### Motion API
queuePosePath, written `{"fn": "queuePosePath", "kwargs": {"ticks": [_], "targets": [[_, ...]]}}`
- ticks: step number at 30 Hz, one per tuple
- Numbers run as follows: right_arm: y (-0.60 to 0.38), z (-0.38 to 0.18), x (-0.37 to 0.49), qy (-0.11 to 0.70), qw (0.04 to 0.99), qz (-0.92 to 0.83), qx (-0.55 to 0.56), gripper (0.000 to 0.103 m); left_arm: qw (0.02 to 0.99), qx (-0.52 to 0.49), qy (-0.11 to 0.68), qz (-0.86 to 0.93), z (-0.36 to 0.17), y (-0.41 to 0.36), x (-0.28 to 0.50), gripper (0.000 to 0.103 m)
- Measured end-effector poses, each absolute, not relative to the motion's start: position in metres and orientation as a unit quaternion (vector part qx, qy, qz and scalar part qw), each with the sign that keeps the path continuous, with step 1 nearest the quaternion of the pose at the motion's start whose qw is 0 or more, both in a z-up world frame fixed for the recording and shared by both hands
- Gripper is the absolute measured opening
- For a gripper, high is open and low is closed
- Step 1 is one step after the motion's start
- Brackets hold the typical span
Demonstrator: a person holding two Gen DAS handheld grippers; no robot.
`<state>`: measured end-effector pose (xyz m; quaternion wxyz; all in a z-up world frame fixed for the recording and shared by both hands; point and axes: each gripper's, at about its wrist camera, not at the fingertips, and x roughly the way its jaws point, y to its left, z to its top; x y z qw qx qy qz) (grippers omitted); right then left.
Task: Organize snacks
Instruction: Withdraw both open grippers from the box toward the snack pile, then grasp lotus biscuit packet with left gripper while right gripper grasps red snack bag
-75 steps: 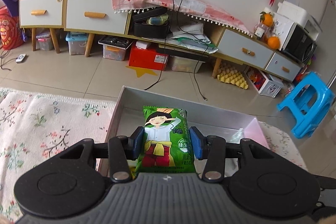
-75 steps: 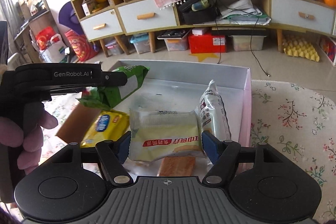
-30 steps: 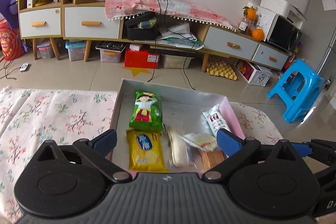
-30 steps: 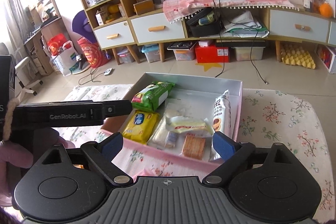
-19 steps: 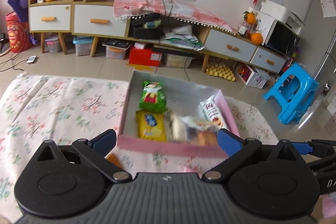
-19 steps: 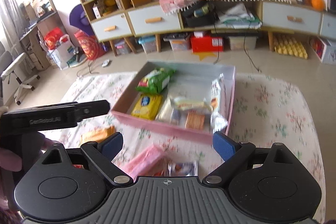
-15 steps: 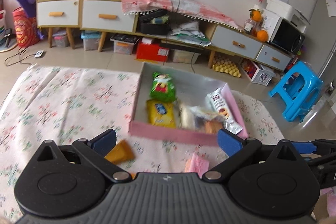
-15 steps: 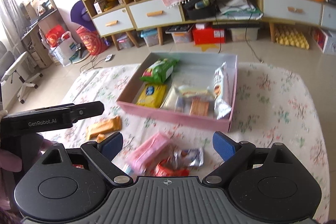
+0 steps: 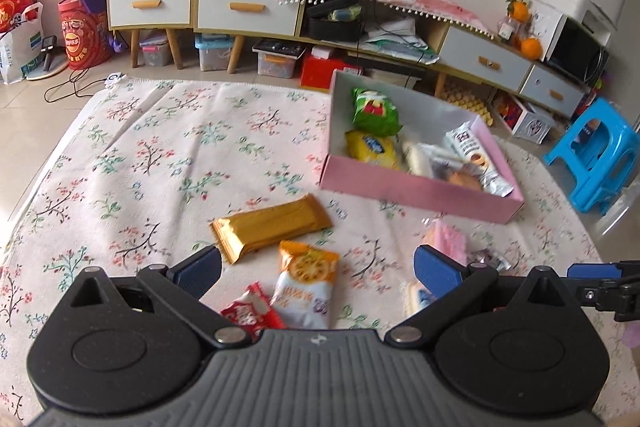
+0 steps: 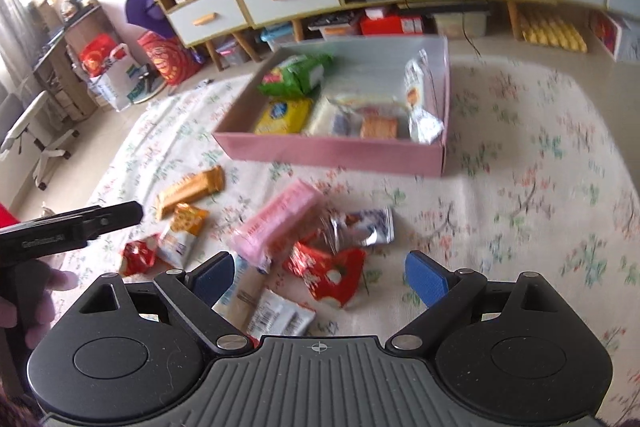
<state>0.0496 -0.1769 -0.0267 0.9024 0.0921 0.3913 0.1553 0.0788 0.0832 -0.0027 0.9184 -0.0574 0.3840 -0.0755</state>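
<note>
A pink box (image 9: 416, 189) (image 10: 332, 151) on the floral cloth holds a green packet (image 9: 374, 109), a yellow packet (image 9: 372, 147) and several other snacks. Loose snacks lie in front of it: a gold bar (image 9: 270, 227) (image 10: 188, 189), an orange-and-white packet (image 9: 306, 283) (image 10: 182, 233), a red packet (image 9: 250, 313) (image 10: 328, 273), a pink packet (image 10: 276, 227) (image 9: 446, 239) and a silver packet (image 10: 360, 227). My left gripper (image 9: 316, 271) is open and empty above the orange-and-white packet. My right gripper (image 10: 318, 277) is open and empty above the red packet.
A floral cloth (image 9: 160, 155) covers the table. A blue stool (image 9: 592, 155) stands at the right. Drawers and shelves (image 9: 224, 7) line the back wall, with boxes on the floor under them. The left gripper's arm (image 10: 72, 227) shows at the left of the right wrist view.
Both grippers let go of their packets in the box, opened, and pulled back and up. The loose snacks in front of the box have come into view.
</note>
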Motion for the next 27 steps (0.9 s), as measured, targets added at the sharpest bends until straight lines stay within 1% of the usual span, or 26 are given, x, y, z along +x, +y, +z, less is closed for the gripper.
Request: {"fn": "queuePosePath", "kwargs": {"ticks": [11,15,18,21,23,25,27], "targets": [[-0.176,-0.066,0.048,0.382,0.914,0.125,0.062,0.094,0.922,0.009,0.379,-0.079,-0.032,0.093,0.063,0.103],[-0.175,-0.069,0.049,0.374,0.916,0.122,0.074,0.094,0.926,0.026,0.366,-0.091,-0.036,0.093,0.063,0.102],[-0.171,-0.068,0.052,0.36,0.921,0.121,0.085,0.094,0.929,0.032,0.354,-0.104,-0.035,0.088,0.067,0.1],[-0.163,-0.069,0.056,0.35,0.925,0.127,0.077,0.094,0.929,0.044,0.349,-0.116,-0.036,0.082,0.071,0.095],[-0.155,-0.071,0.059,0.349,0.926,0.129,0.065,0.094,0.927,0.053,0.35,-0.12,-0.038,0.077,0.073,0.085],[-0.149,-0.074,0.061,0.348,0.927,0.128,0.057,0.094,0.925,0.059,0.354,-0.125,-0.04,0.074,0.077,0.078],[-0.145,-0.078,0.065,0.348,0.928,0.123,0.054,0.094,0.922,0.06,0.359,-0.129,-0.042,0.072,0.08,0.075]]}}
